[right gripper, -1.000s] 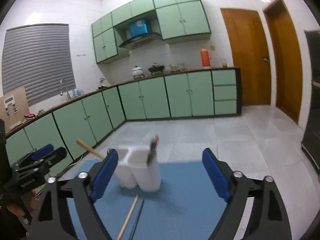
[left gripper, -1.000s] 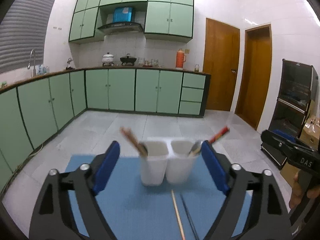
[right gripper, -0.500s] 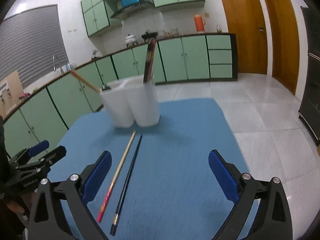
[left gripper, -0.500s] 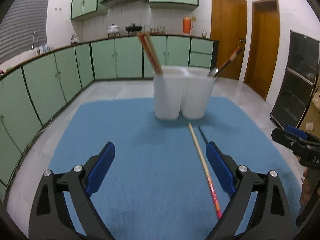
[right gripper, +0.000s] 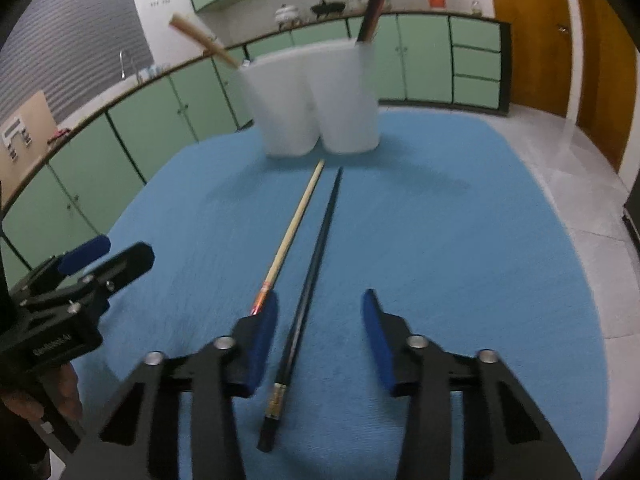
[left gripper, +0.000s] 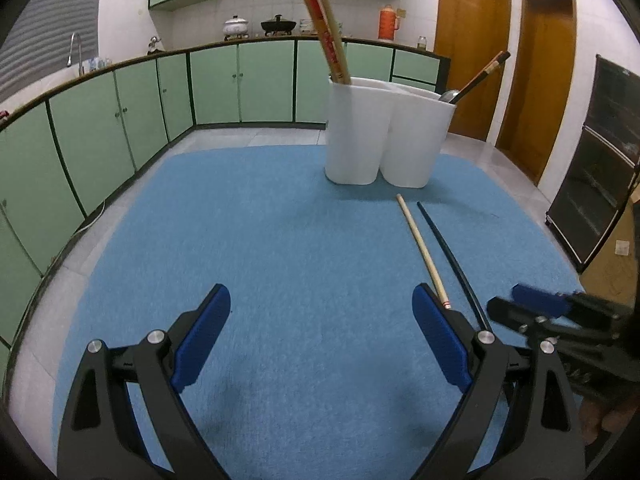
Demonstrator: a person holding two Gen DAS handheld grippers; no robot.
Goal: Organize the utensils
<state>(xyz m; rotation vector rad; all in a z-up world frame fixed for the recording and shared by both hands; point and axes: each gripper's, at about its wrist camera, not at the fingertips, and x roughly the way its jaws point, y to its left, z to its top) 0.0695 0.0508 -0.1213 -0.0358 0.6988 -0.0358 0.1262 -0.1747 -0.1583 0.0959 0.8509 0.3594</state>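
Note:
A white two-compartment utensil holder stands at the far side of a blue mat. Its left compartment holds wooden chopsticks, its right a dark chopstick and a spoon. A bamboo chopstick and a black chopstick lie side by side on the mat. My right gripper is open, low over the mat, its fingers astride the black chopstick's near part. My left gripper is open and empty over bare mat, left of the bamboo chopstick.
The mat covers a table with a pale rim. Green kitchen cabinets line the room behind, with wooden doors at the right. The right gripper also shows in the left wrist view, and the left gripper in the right wrist view.
Both grippers have dropped down toward the mat. The right gripper has moved in over the black chopstick and its fingers have narrowed. The holder and chopsticks have not moved.

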